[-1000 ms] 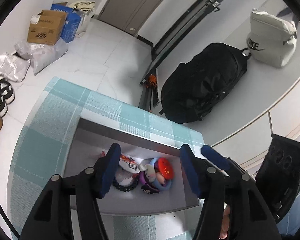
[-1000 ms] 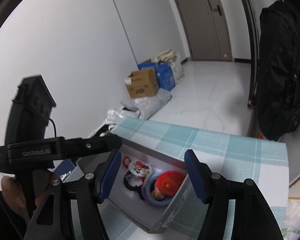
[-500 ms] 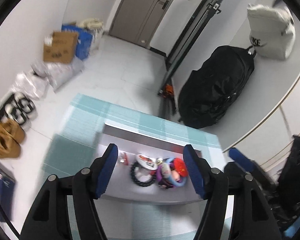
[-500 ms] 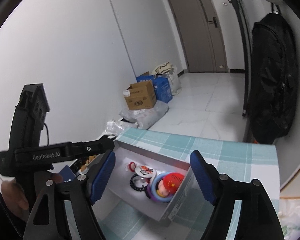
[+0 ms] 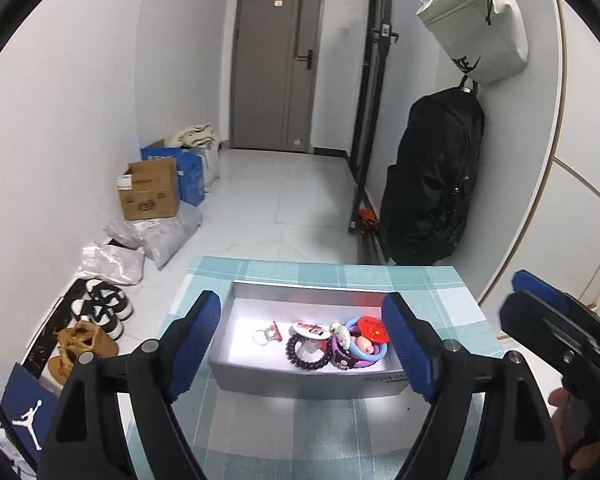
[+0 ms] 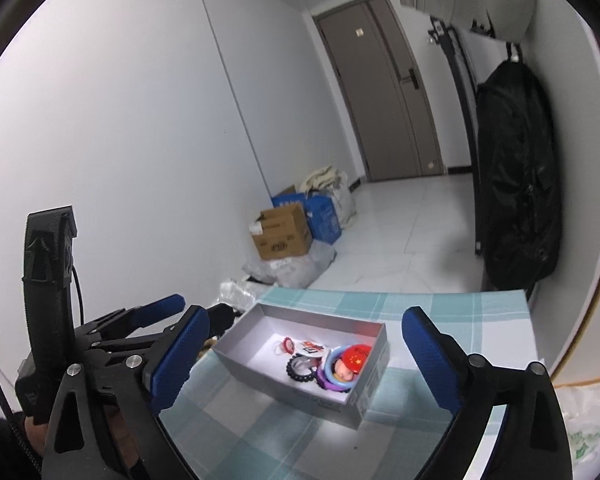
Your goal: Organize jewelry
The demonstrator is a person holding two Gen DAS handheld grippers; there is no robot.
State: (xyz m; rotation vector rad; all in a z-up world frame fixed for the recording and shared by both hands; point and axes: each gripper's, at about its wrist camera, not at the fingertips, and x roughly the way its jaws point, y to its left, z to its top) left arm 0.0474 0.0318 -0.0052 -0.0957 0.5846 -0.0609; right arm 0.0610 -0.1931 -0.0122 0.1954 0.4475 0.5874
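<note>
Grey box [image 5: 300, 380]: mid-counter [image 5: 340, 432], trinkets gathered at its right end. Left gripper [image 5: 306, 346], right gripper [image 6: 304, 360]: jaws just opened, spread, empty, standing clear before the box, likely finished.

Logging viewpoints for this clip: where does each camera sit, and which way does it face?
Left wrist: on the left gripper, open, facing the grey box; right gripper at right.
Right wrist: on the right gripper, open, box ahead; left gripper and a hand at left.
Shared: box, black bead bracelet, door.
</note>
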